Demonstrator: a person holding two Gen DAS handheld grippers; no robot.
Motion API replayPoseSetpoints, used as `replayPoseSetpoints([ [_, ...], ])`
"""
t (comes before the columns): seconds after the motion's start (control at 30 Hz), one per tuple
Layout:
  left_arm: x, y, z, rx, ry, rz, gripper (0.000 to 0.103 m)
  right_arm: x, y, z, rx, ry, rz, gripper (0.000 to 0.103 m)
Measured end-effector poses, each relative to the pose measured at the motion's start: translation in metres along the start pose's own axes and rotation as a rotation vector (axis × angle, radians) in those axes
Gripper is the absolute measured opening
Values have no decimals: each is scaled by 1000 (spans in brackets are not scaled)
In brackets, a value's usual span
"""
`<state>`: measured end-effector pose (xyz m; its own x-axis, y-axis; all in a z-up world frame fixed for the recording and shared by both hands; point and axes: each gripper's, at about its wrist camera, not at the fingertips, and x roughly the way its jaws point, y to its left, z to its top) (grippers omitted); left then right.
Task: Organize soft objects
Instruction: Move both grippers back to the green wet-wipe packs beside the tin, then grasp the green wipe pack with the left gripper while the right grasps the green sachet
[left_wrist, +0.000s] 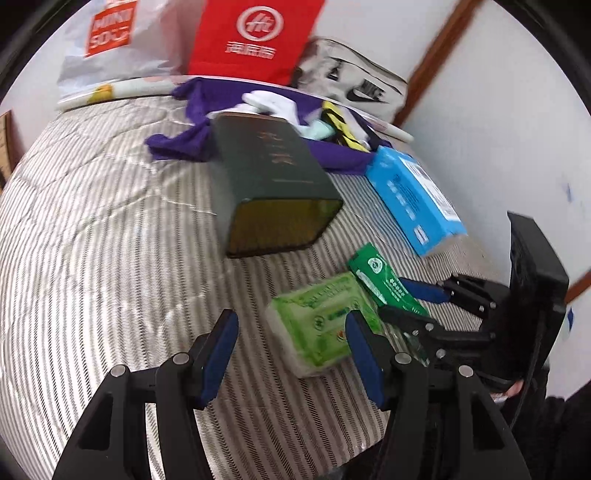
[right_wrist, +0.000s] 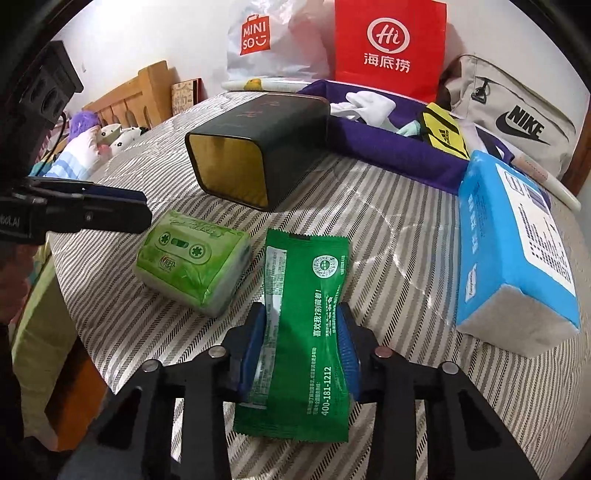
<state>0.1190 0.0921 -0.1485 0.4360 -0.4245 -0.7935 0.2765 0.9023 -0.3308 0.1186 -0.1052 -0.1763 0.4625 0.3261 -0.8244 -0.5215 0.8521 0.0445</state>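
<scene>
The right gripper (right_wrist: 301, 350) clamps the green sachet (right_wrist: 301, 314); the left gripper (left_wrist: 291, 350) gapes, empty, near the green tissue pack (right_wrist: 192, 264). Beyond lies the open dark tin (right_wrist: 258, 147); right, a blue tissue pack (right_wrist: 513, 251).

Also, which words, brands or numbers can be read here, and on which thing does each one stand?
"MINISO": white plastic bag
"Hi", "海底捞": red paper bag
"NIKE": grey backpack
"400-181-1212": green sachet
Blue tissue pack, green tissue pack and dark tin: print too small or blurred.
</scene>
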Motion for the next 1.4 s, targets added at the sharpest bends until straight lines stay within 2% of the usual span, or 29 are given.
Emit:
replayPoseSetpoints([
  [0.2,5,-8,3,80,-12,-9,62,-13,-14,-15,21,15,-12,36],
  [0.37,12,-6,12,72,-8,-49,62,-25,-25,-34,19,23,-25,36],
  [0.53,25,-12,15,98,15,-46,62,-36,-39,-49,60,32,-36,37],
  [0.63,31,-13,9,92,40,-78,62,-41,-50,-56,79,37,-56,37],
  [0.8,23,-24,-4,152,37,-48,65,-47,-67,-64,134,36,-64,37],
  [0.9,18,-30,-11,174,49,-74,65,-49,-76,-66,161,31,-80,37],
  [1.07,20,-43,-19,223,51,-8,66,-50,-78,-67,174,25,-81,37],
  [1.2,26,-54,-21,252,18,31,66,-49,-78,-67,181,20,-83,37],
  [1.4,43,-72,-28,344,-12,148,66,-50,-79,-68,192,14,-77,37],
])
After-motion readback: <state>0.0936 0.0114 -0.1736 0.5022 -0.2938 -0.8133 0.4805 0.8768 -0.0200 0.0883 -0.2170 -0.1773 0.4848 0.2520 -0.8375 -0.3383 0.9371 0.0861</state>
